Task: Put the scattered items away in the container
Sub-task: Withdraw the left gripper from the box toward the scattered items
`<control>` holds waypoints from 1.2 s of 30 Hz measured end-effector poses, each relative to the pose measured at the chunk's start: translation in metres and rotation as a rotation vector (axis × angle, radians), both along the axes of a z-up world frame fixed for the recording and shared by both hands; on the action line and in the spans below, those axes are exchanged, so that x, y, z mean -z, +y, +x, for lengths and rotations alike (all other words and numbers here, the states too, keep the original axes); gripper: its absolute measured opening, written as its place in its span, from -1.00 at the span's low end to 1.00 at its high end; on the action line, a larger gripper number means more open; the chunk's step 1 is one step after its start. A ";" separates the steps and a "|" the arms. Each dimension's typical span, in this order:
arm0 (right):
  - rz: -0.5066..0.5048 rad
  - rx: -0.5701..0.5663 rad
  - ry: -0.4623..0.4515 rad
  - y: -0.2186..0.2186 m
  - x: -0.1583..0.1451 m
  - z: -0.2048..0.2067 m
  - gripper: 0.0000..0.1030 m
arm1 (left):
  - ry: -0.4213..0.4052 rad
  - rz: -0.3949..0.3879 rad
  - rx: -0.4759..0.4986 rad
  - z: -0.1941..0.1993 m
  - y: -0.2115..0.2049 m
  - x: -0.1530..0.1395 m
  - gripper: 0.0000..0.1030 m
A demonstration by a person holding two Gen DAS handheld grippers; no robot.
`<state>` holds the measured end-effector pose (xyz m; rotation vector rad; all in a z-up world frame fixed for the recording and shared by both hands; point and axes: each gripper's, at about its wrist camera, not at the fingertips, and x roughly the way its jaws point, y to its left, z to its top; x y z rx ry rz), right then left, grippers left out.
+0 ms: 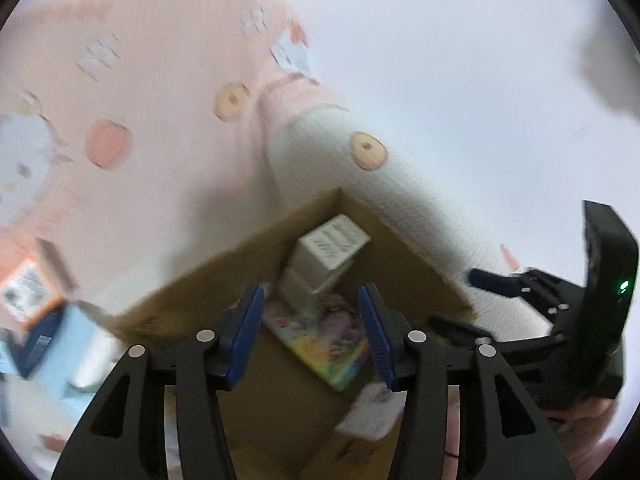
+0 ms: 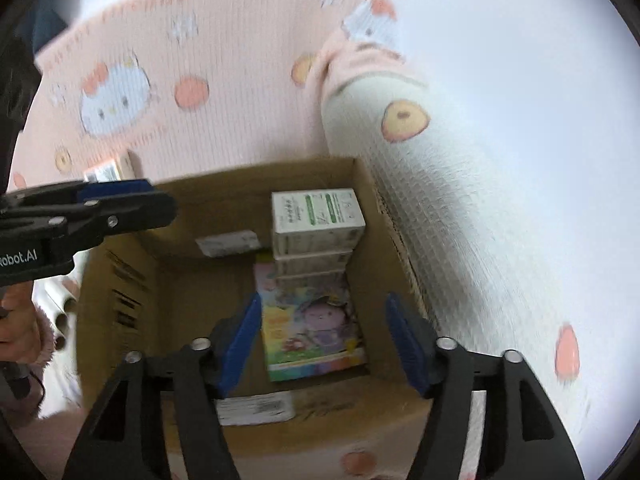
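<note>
- Over the brown box (image 2: 120, 280): left gripper (image 1: 310, 336) wide, holding nothing; right gripper (image 2: 324, 344) wide, holding nothing
- Inside: white boxes (image 2: 316, 220) stacked; bright picture book (image 2: 312, 320) flat

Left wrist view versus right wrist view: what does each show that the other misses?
Only the left wrist view shows the orange-edged packet outside the box. Only the right shows the white label on the box's near wall. Both show the cardboard box, the stacked white cartons, the colourful book, and the open, empty left gripper and right gripper.
</note>
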<state>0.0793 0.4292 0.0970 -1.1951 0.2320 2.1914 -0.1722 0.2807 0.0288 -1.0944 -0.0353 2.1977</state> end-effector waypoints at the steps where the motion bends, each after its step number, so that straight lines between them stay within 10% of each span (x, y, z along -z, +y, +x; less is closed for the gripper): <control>1: 0.000 0.006 0.009 -0.007 -0.001 0.002 0.33 | 0.024 -0.018 -0.013 0.006 -0.007 -0.004 0.05; 21: -0.116 -0.038 0.019 -0.124 -0.009 -0.038 0.36 | -0.094 -0.042 -0.240 0.053 -0.213 0.040 0.06; 36: -0.188 -0.353 -0.062 -0.211 0.029 -0.198 0.46 | -0.171 -0.007 -0.514 0.051 -0.336 0.077 0.09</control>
